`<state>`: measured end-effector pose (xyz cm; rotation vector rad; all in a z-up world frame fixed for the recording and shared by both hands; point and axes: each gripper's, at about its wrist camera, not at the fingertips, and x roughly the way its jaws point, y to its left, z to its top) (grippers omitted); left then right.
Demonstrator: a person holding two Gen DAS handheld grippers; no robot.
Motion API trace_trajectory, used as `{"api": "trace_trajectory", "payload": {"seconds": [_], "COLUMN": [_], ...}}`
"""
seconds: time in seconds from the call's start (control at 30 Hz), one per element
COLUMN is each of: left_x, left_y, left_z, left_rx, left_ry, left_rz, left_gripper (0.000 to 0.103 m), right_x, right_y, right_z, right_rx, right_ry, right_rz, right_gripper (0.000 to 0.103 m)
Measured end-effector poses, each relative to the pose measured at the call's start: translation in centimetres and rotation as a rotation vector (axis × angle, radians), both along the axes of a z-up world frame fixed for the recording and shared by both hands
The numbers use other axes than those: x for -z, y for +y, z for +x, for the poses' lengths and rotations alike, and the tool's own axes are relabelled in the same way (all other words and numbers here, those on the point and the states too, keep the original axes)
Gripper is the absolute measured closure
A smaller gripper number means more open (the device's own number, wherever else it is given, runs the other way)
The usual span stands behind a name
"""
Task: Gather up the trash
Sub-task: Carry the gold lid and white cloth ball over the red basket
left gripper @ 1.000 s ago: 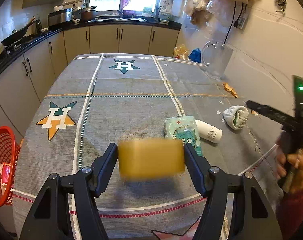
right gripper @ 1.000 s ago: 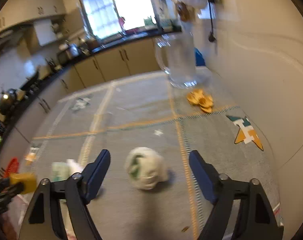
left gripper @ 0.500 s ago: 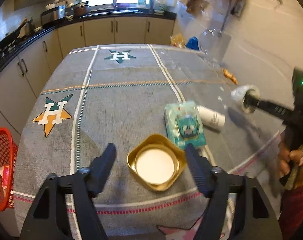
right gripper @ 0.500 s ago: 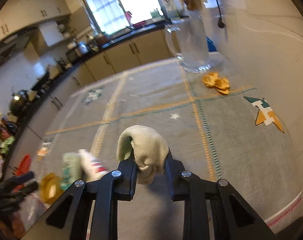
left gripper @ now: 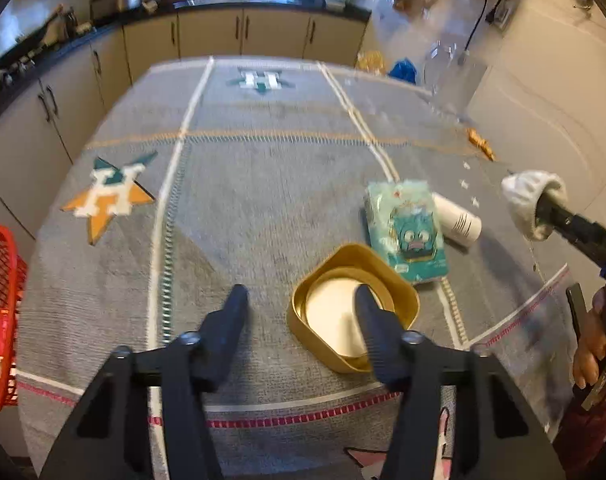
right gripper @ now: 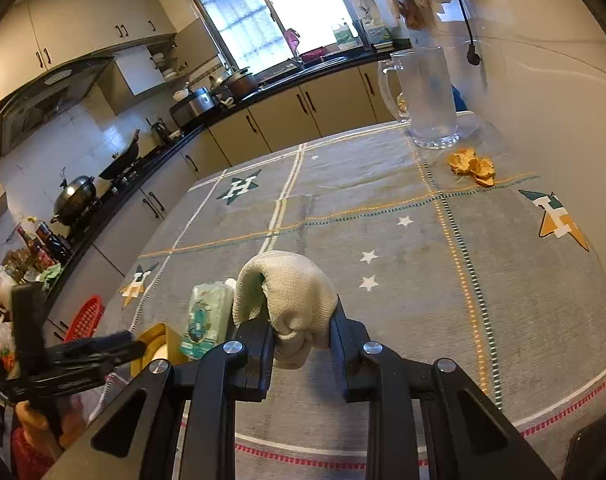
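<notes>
The grey tablecloth [left gripper: 263, 208] fills the view. On it sits the gold tray [left gripper: 353, 308]; the left gripper [left gripper: 301, 300], jaws just narrowing, straddles its near-left wall (not yet pinching). Right of the tray, the right gripper [right gripper: 301, 320] clamps the cream rag [right gripper: 287, 292], lifted.

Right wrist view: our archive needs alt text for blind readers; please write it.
The right gripper clamps a balled white cloth above a grey patterned tablecloth. Orange peel and a glass jug sit beyond, kitchen cabinets behind.
</notes>
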<state>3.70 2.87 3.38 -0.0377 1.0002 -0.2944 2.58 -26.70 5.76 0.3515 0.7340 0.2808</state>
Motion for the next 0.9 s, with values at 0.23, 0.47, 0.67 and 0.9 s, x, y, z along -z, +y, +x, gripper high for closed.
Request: {"api": "trace_trajectory", "payload": {"seconds": [0.23, 0.47, 0.67, 0.9], "left_x": [1.0, -0.2, -2.2, -3.3], "left_y": [-1.2, 0.0, 2.3, 6.5], "left_z": [0.0, -1.4, -2.9, -4.5], "left_rx": [0.008, -0.035, -0.091, -0.178], "left_ry": [0.001, -0.049, -0.112, -0.152], "left_rz": [0.081, 0.076, 0.082, 0.091], "left_gripper": [0.089, 0.089, 0.089, 0.089], "right_x": [-1.0, -2.8, -3.3, -3.4], "right_y": [1.7, 4.6, 8.2, 13.2], "right_z": [-1.1, -2.3, -2.7, -2.3], "right_rx": [-0.046, -0.115, -0.193, -0.291], "right_ry": [-0.027, -0.067, -0.071, -0.053], "right_rz": [0.009, 0.005, -0.006, -0.019], "right_gripper": [0.077, 0.077, 0.077, 0.077]}}
